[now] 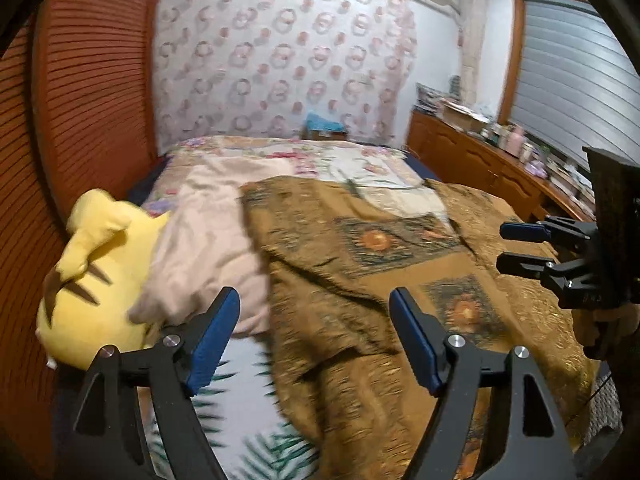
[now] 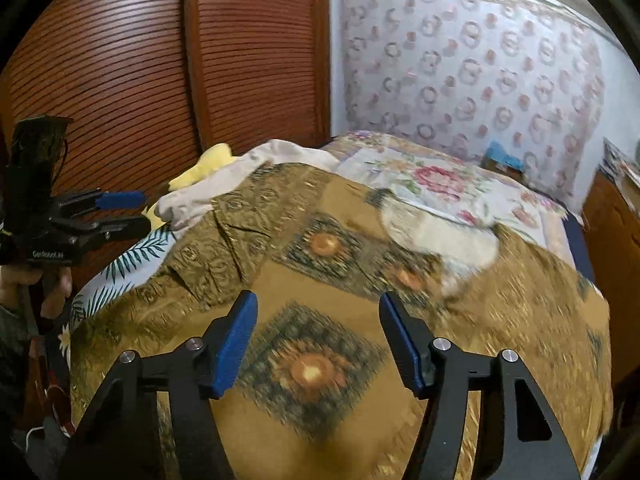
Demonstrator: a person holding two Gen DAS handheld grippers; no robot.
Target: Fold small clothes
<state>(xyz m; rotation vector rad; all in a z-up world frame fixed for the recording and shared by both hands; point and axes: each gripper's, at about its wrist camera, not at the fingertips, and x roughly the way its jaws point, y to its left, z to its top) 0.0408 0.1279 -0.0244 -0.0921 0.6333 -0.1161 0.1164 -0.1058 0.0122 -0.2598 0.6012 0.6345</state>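
My left gripper [image 1: 314, 306] hangs over the bed with its jaws spread wide, nothing between the blue pads [image 1: 212, 344]. My right gripper [image 2: 318, 312] is the same: jaws wide apart, empty, held above the brown patterned blanket [image 2: 320, 272]. From the left wrist view the right gripper [image 1: 520, 246] shows at the right edge, side on, fingers apart. From the right wrist view the left gripper [image 2: 116, 210] sits at the left edge, hand under it, also parted.

The task garment, a small whitish cloth [image 2: 444, 240], lies crumpled on the far part of the brown blanket, ahead and to the right of my right gripper, not touched by either tool. It is blurred, so I cannot tell what kind of garment it is. In the left view it shows as a pale patch [image 1: 404, 198] at the blanket's far edge.

A pale pink cloth [image 1: 208, 248] lies bunched left of the brown blanket [image 1: 400, 280], partly over a yellow plush toy [image 1: 92, 292] against the slatted wooden doors [image 1: 80, 120]. A leaf-print sheet [image 1: 248, 400] shows under my left gripper. A floral bedspread [image 2: 432, 178] covers the far end.
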